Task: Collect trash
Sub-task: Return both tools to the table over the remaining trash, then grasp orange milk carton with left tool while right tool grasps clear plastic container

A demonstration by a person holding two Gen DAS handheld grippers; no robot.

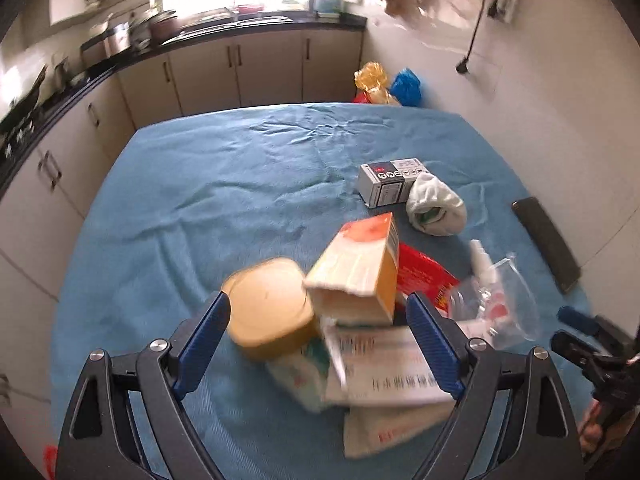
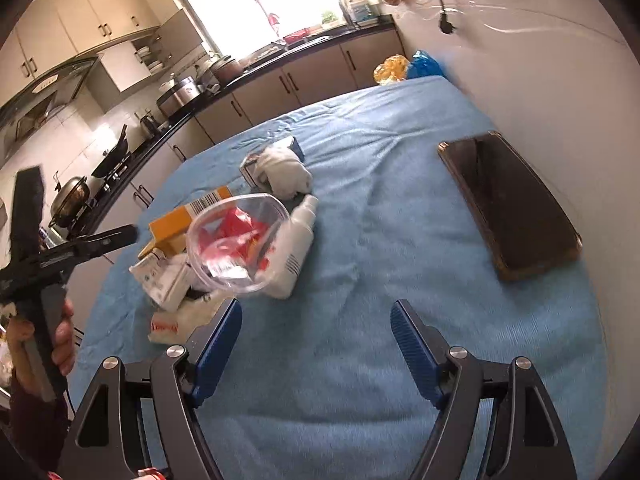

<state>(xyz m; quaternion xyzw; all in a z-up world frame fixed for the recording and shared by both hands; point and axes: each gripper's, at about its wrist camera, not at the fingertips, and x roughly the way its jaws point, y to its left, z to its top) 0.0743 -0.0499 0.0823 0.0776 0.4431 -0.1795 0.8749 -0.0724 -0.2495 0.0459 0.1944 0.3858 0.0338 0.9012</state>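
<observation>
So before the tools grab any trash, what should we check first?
1. Left tool open: ok, its fingers stand wide apart.
2. Right tool open: ok, nothing sits between its fingers.
3. Left tool lined up with trash: ok, the round yellow tin and the orange carton lie between its fingers.
4. Pile steady: cannot tell, the boxes lean on each other and the picture is blurred.
5. Right tool lined up with trash: not ok, only bare blue cloth lies ahead; the clear plastic cup sits off to its left.
6. Dark phone away from the pile: ok.
</observation>
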